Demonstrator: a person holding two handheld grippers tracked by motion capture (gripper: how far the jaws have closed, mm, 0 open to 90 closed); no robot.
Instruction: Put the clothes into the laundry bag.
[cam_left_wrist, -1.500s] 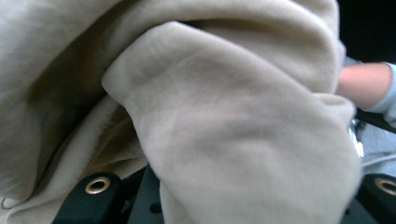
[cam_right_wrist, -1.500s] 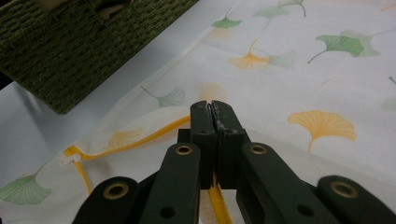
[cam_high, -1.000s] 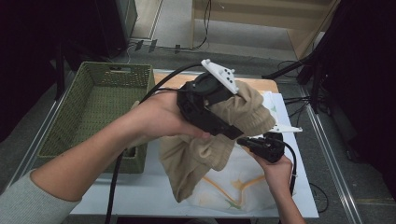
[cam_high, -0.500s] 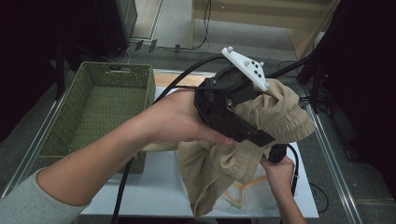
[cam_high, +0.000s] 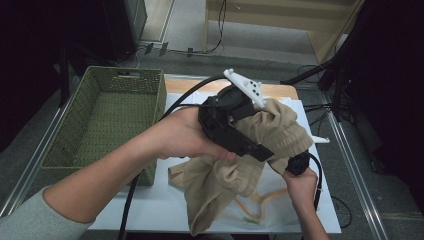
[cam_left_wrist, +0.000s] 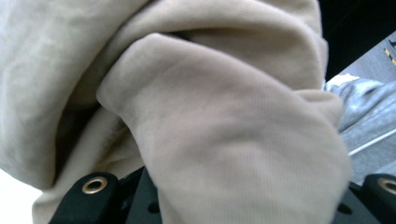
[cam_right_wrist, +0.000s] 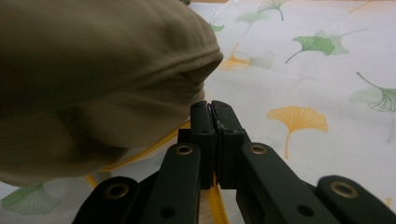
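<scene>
Beige garment (cam_high: 235, 175) bunched and lifted above the leaf-print cloth (cam_high: 300, 210) on the worktop, draped over the left gripper (cam_high: 235, 127); its jaws hidden by fabric, state cannot be told. Right gripper (cam_right_wrist: 214, 112) just beside it, jaws pressed together, empty. Green woven basket (cam_high: 80, 115) at left.

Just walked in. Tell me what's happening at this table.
A person is handling a beige garment with two hand-held tongs over a white cloth with a leaf print. The left tongs are buried in the bunched fabric, so their state cannot be told. The right tongs are closed, tips together, just beside the garment's folded edge. Most of the garment is lifted, its lower end hanging toward the table. A green woven basket sits at the left.
</scene>
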